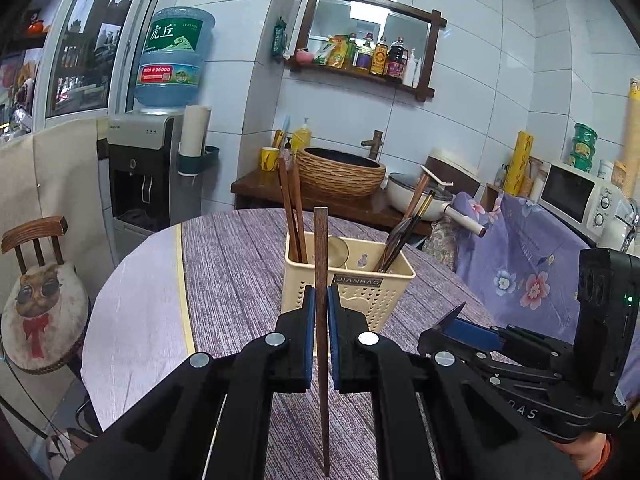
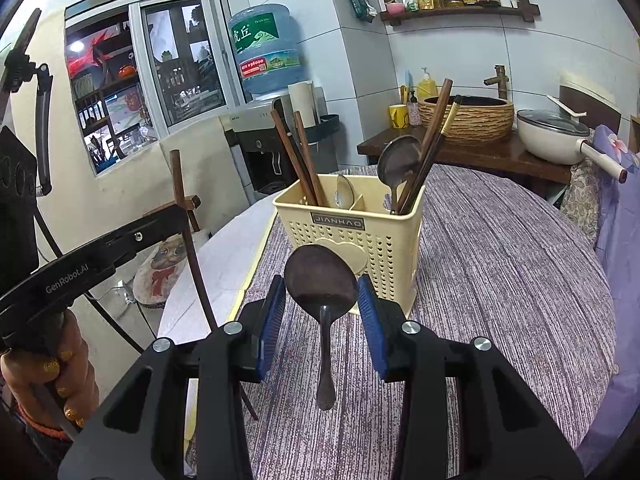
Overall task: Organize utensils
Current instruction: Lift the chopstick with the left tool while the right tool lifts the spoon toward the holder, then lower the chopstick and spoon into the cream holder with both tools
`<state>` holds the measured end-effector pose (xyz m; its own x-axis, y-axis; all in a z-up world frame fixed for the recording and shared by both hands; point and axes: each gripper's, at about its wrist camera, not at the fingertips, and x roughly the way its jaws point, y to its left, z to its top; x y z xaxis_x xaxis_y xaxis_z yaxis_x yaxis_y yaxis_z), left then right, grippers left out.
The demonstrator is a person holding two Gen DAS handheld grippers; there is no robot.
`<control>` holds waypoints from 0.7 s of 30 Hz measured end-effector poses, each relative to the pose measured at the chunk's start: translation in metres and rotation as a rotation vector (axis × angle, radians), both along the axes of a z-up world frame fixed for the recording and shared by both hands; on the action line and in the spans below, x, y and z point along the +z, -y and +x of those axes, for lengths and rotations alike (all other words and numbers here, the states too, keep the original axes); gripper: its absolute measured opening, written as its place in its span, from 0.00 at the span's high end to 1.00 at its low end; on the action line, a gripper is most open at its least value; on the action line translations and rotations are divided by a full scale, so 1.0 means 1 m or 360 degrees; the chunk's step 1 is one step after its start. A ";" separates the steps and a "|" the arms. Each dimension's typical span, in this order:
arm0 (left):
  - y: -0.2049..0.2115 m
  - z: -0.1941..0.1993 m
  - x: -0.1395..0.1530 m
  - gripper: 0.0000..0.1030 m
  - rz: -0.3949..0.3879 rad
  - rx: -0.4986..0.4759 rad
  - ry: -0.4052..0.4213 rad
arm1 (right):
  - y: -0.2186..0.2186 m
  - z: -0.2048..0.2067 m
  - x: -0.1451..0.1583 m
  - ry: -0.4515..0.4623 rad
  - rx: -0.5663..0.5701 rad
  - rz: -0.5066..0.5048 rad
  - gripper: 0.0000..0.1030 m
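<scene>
On the round table with the purple striped cloth (image 2: 500,264), a cream perforated plastic utensil caddy (image 2: 360,240) stands upright, holding two brown wooden chopsticks (image 2: 304,160) in its left compartment, a dark spoon and more chopsticks (image 2: 416,164) on the right. Left gripper (image 1: 319,312) is clamped on a single brown wooden chopstick (image 1: 320,264), upright, just before the caddy. Right gripper (image 2: 322,300) pinches the bowl of a dark wooden spoon (image 2: 320,276), handle hanging down. Beyond: water dispenser (image 1: 144,168), woven basin (image 1: 340,172), white pan (image 2: 552,136), microwave (image 1: 580,196).
</scene>
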<state>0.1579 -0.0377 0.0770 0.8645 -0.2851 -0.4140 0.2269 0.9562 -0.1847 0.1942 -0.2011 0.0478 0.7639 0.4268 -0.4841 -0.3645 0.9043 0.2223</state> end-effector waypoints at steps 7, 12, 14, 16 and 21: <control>-0.001 0.013 0.030 0.93 -0.0025 -0.0042 0.0071 | 0.000 0.012 0.031 0.0102 0.0006 0.0042 0.63; -0.005 0.032 0.073 0.93 -0.0052 -0.0002 0.0187 | -0.008 0.023 0.073 0.0282 -0.0001 0.0015 0.63; -0.005 0.044 0.092 0.93 -0.0078 0.0016 0.0229 | -0.012 0.028 0.092 0.0364 -0.0012 0.0003 0.63; -0.004 0.054 0.109 0.93 -0.0090 0.0036 0.0284 | -0.016 0.037 0.108 0.0431 -0.0028 -0.0023 0.63; 0.002 0.078 0.127 0.93 -0.0093 0.0094 0.0382 | -0.021 0.059 0.122 0.0496 -0.0066 -0.0047 0.63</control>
<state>0.2354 -0.0397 0.2036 0.9519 -0.2488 -0.1790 0.2152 0.9583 -0.1878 0.2534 -0.1800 0.1697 0.8937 0.3816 -0.2358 -0.3737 0.9242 0.0793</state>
